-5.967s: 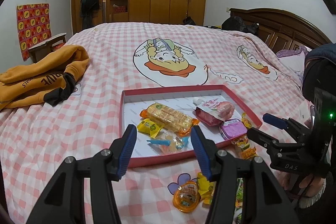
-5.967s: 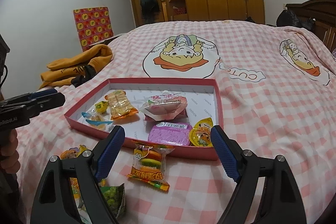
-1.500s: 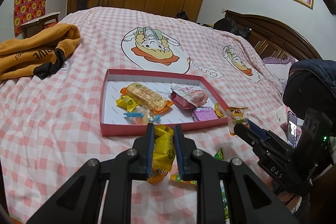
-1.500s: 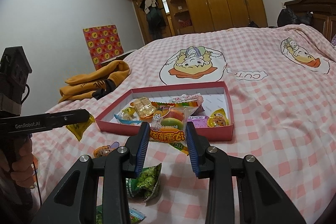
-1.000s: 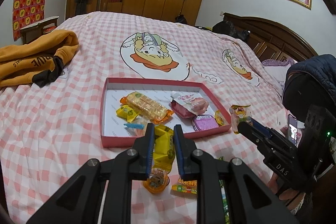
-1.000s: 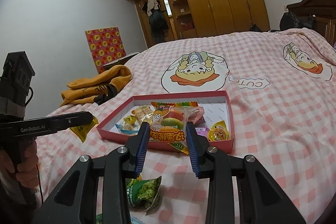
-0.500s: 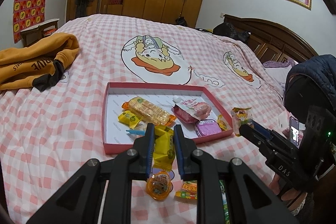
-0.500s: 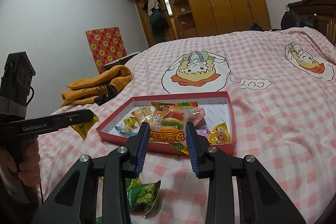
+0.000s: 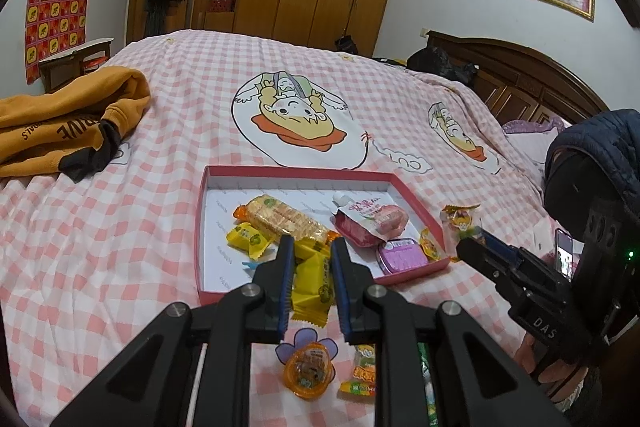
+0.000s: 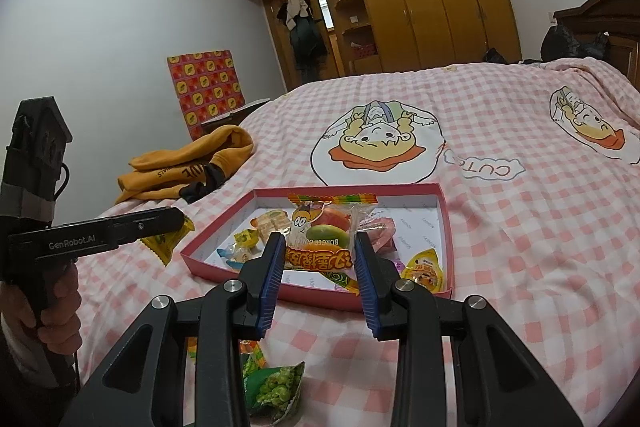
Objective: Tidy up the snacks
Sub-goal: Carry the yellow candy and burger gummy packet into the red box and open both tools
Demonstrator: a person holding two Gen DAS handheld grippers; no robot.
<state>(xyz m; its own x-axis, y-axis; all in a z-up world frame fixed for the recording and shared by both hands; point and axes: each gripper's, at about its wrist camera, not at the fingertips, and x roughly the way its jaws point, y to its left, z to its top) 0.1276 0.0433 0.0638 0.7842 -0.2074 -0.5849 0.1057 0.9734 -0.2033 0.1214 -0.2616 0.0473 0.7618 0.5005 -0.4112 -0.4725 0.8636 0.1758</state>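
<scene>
- On the pink checked bedspread, before me: one red tray, white inside, holding a cracker pack, a pink pouch, a purple tin and small sweets.
- My left tongs: clamped on a yellow sweet packet, held over the tray's near edge.
- My right tongs: clamped on a burger gummy packet, held just short of the tray's near wall.
- Loose on the bedspread near me: an orange jelly cup, a green pea bag.
- Far left: an orange sweatshirt.
</scene>
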